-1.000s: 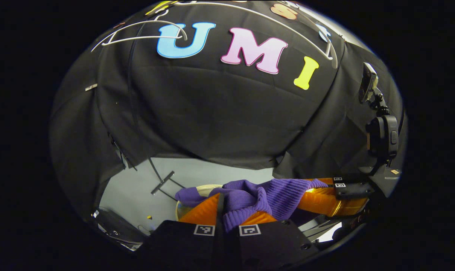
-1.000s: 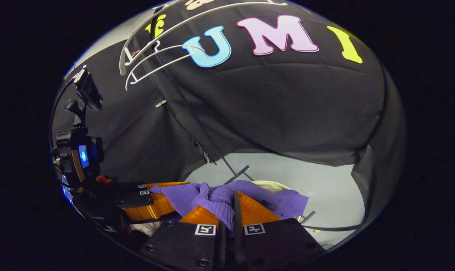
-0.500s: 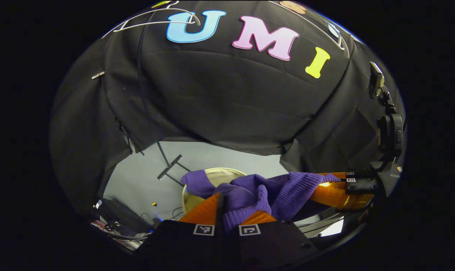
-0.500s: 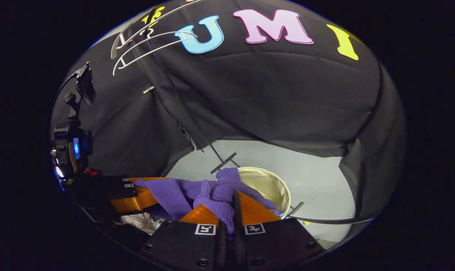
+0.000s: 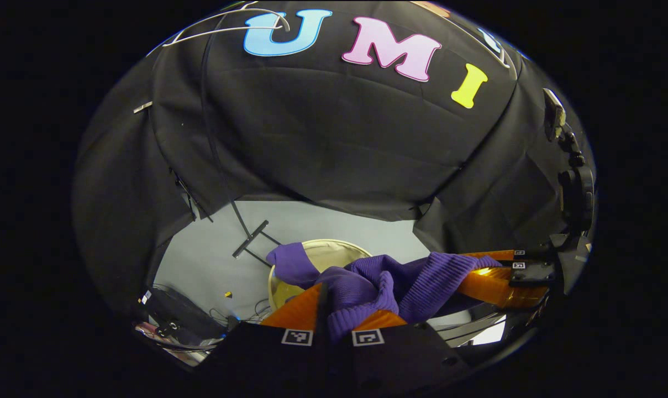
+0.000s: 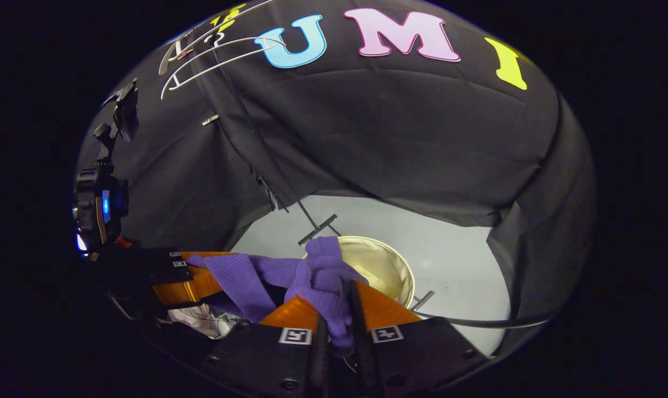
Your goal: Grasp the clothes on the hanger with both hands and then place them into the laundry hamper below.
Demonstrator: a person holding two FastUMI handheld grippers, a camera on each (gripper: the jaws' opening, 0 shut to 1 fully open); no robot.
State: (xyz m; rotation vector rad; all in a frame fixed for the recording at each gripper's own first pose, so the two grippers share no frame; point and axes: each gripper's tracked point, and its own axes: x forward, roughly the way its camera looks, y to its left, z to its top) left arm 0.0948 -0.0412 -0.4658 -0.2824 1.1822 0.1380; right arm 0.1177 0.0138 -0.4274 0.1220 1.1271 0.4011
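A purple knitted garment (image 5: 383, 279) is stretched between both grippers, off the hangers. My left gripper (image 5: 336, 309) is shut on one bunched end of it, between orange fingers. The right gripper (image 5: 496, 276) shows at the right of the left gripper view, also holding the cloth. In the right gripper view my right gripper (image 6: 336, 309) is shut on the garment (image 6: 311, 276), and the left gripper (image 6: 184, 279) holds its far end at the left. The round cream hamper (image 5: 325, 249) stands on the floor below; a sleeve hangs over its rim. The hamper (image 6: 389, 265) sits open just beyond the cloth.
White hangers (image 6: 212, 52) hang empty at the top against the black cloth wall. A black stand's foot (image 6: 317, 229) rests on the grey floor (image 6: 450, 243) behind the hamper. Cables and dark gear (image 5: 173, 326) lie at the lower left of the floor.
Both grippers have come down with the garment. The hangers slid up and away, and the hamper has come closer and into fuller sight under the cloth.
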